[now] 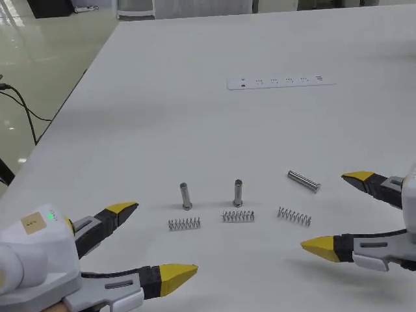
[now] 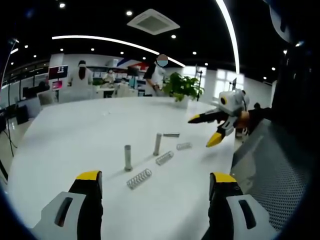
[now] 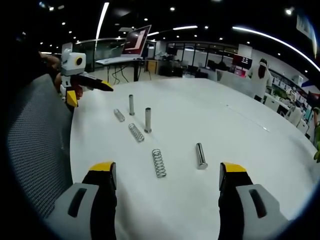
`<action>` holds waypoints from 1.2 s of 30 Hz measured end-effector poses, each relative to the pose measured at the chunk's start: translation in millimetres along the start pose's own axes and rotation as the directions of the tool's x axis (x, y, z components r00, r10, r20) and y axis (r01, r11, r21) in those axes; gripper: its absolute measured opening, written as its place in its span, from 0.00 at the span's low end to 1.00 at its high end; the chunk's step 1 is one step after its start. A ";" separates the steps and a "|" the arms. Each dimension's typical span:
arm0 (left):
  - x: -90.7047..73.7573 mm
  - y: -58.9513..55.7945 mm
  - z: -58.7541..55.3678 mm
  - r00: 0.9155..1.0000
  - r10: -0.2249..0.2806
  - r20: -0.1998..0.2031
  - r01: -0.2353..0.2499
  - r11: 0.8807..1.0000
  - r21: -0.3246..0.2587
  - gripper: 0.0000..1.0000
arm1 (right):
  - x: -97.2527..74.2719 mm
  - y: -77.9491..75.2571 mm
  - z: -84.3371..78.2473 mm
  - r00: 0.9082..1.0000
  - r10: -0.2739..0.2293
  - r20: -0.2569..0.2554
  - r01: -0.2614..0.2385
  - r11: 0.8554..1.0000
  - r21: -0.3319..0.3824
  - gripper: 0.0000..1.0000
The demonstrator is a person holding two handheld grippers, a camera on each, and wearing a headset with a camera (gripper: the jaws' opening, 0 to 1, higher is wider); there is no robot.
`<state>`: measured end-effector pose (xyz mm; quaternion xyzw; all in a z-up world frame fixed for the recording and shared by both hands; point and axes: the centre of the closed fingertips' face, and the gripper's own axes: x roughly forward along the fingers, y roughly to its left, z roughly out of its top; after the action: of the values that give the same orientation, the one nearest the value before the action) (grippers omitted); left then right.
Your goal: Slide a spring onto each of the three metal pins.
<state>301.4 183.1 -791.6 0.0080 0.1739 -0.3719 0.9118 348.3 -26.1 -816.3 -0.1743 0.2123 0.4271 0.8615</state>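
Two metal pins stand upright on the white table: the left pin (image 1: 185,195) and the middle pin (image 1: 238,193). A third pin (image 1: 303,181) lies flat at the right. One spring lies in front of each: left spring (image 1: 184,224), middle spring (image 1: 238,216), right spring (image 1: 294,216). My left gripper (image 1: 159,240) is open, near and left of the left spring (image 2: 139,178). My right gripper (image 1: 333,211) is open just right of the right spring (image 3: 159,163) and the lying pin (image 3: 201,155). Neither holds anything.
A white power strip (image 1: 281,82) lies farther back on the table. The table's left edge (image 1: 71,97) drops to a shiny floor with cables. In the left gripper view, people and a potted plant (image 2: 182,86) stand beyond the far end.
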 end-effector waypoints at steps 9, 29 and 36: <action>0.1 0.6 -1.6 1.000 -0.006 -0.005 0.006 1.000 0.001 0.85 | 0.1 2.4 0.6 1.000 0.004 -0.003 -0.004 1.000 -0.001 0.84; -1.0 3.0 -1.0 1.000 0.000 0.004 0.000 1.000 -0.005 0.84 | -0.3 1.2 -1.6 1.000 -0.001 -0.006 0.001 1.000 0.004 0.84; -0.5 1.3 0.1 1.000 -0.002 0.003 0.002 1.000 0.001 0.84 | -0.6 -0.8 0.2 1.000 -0.006 -0.001 0.006 1.000 0.003 0.84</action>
<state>302.0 184.4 -791.5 0.0078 0.1725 -0.3729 0.9117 348.6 -26.8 -815.7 -0.1739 0.2127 0.4243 0.8628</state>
